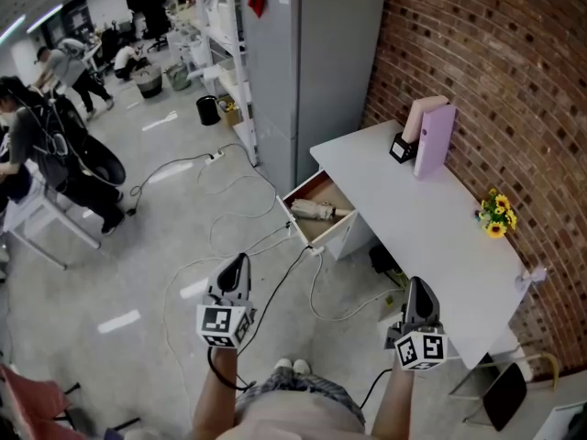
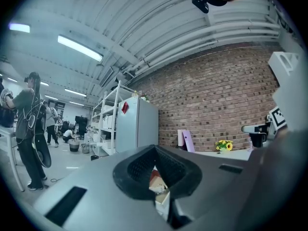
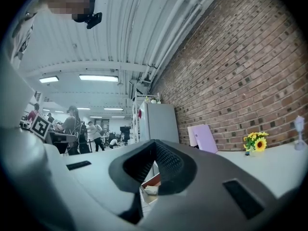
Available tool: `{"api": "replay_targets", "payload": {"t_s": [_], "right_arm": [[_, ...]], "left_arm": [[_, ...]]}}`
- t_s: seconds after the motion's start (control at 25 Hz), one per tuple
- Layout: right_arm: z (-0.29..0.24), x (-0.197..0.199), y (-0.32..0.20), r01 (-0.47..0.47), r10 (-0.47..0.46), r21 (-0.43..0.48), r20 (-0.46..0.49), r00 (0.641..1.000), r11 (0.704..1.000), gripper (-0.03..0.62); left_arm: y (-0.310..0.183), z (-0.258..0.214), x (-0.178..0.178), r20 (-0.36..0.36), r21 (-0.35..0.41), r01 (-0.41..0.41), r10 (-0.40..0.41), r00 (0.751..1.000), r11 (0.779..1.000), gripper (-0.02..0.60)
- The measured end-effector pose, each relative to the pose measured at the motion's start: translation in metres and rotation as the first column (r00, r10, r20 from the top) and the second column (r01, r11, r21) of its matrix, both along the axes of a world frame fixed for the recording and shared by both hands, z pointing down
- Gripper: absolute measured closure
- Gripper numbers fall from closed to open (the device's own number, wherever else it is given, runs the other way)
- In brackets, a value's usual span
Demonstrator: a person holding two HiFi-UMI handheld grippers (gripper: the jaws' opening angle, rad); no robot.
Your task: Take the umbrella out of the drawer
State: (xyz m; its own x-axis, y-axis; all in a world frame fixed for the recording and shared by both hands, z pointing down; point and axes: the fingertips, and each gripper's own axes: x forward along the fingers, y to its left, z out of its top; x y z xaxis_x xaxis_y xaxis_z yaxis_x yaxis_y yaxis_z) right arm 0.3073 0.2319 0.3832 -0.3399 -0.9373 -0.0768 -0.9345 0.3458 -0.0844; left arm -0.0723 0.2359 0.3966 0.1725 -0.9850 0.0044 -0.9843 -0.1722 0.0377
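The umbrella, folded and pale, lies inside the open drawer, which stands pulled out from the white desk by the brick wall. Both grippers are well apart from it, over the floor. The left gripper has its jaws pressed together with nothing between them. The right gripper is likewise closed tight, empty and touching nothing.

Ceiling strip lights are lighting everything evenly, glaring off far floor; gripper views are bending, darkening at edges.
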Motion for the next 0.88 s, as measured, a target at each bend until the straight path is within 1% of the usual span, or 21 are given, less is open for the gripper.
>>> {"api": "replay_targets", "payload": {"t_s": [0.16,0.2,0.36,0.44,0.48,0.56,0.64,0.72,0.88], "right_arm": [[-0.001,-0.011,0.001,0.030,-0.030,0.005,-0.006,1.000,1.000,0.575],[-0.002,-0.013,0.002,0.039,-0.039,0.007,0.001,0.999,0.999,0.549],[-0.008,-0.017,0.003,0.059,-0.059,0.021,0.033,0.998,0.998,0.351],[-0.012,-0.018,0.004,0.054,-0.057,0.037,0.060,0.997,0.998,0.274],[-0.015,-0.018,0.005,0.054,-0.058,0.048,0.072,0.996,0.997,0.218],[-0.019,-0.022,0.006,0.061,-0.066,0.067,0.081,0.995,0.996,0.158],[-0.021,-0.025,0.006,0.067,-0.072,0.076,0.077,0.994,0.995,0.116],[-0.019,-0.029,0.006,0.070,-0.076,0.076,0.075,0.994,0.995,0.090],[-0.017,-0.037,0.003,0.065,-0.070,0.064,0.081,0.994,0.996,0.075]], "left_arm": [[0.001,0.002,-0.003,-0.002,-0.001,-0.003,0.003,1.000,1.000,0.557],[0.001,0.002,-0.003,-0.003,-0.002,-0.004,0.004,1.000,1.000,0.555],[0.002,0.002,-0.004,-0.007,-0.002,-0.007,0.007,1.000,1.000,0.555],[0.003,0.002,-0.005,-0.008,-0.002,-0.007,0.007,1.000,1.000,0.557],[0.003,0.002,-0.006,-0.009,-0.002,-0.006,0.006,1.000,1.000,0.555],[0.003,0.002,-0.009,-0.014,-0.003,-0.006,0.006,1.000,1.000,0.555],[0.003,0.003,-0.011,-0.016,-0.003,-0.007,0.007,1.000,1.000,0.557],[0.003,0.005,-0.014,-0.017,-0.001,-0.009,0.009,1.000,1.000,0.555],[0.000,0.007,-0.022,-0.024,-0.005,-0.013,0.013,1.000,1.000,0.555]]}}
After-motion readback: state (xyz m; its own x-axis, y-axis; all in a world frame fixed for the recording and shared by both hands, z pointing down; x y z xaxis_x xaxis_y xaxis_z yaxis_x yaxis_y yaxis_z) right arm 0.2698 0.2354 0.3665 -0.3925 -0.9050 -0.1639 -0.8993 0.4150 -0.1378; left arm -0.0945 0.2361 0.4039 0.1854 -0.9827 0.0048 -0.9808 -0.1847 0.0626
